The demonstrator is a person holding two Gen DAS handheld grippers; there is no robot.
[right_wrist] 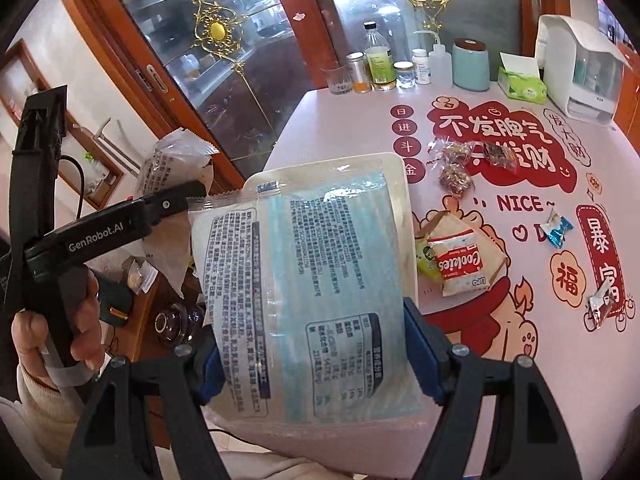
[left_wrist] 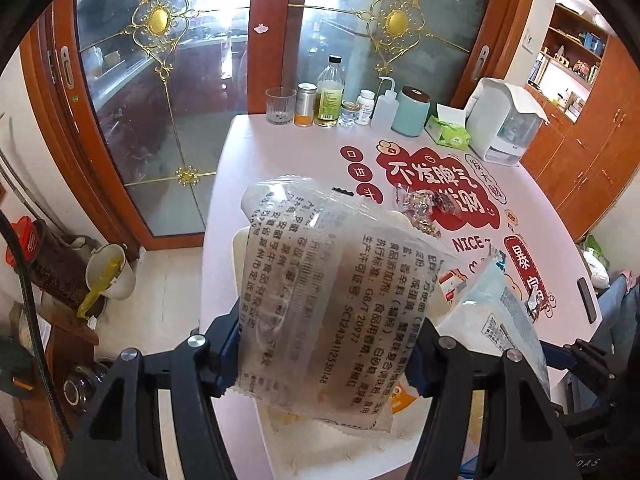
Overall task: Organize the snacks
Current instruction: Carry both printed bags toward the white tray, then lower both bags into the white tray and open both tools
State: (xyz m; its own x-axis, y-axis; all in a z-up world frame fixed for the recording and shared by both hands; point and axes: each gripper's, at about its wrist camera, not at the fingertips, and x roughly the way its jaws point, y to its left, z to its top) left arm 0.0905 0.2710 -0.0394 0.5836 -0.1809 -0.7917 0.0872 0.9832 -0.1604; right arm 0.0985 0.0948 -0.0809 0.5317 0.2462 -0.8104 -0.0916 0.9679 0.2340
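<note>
Meanwhile, both grippers lift a packet over the white tray

Both tools are loaded. The left gripper (left_wrist: 324, 344) has its jaws closed on a clear snack packet (left_wrist: 320, 280) with brownish contents, held upright above the near left edge of the tabletop (left_wrist: 288, 148). The right gripper (right_wrist: 316, 356) has its jaws pressed against the sides of a blue-and-white packet (right_wrist: 312, 264), also lifted clear of the surface. Behind and under that blue packet shows the rim of a white tray (right_wrist: 400, 168), which seems the likely collecting place.

Other snacks lie loose on the pink tabletop: a Cookies pack (right_wrist: 460, 260) just right of the tray, a small green packet (right_wrist: 426, 262) touching it, a cluster of wrapped nut candies (right_wrist: 456, 168) farther back, a blue-wrapped candy (right_wrist: 558, 228) to the right, and a silvery wrapper (right_wrist: 602, 304) near the right edge. Bottles and jars (right_wrist: 380, 64) stand in a row at the far edge, well apart from the snacks.

By my reading the step in hand is carrying two packets to the tray. Next, each should be lowered flat into it, one at a time so they do not collide, then the jaws opened. The thin film may slip or crumple if squeezed harder
</note>
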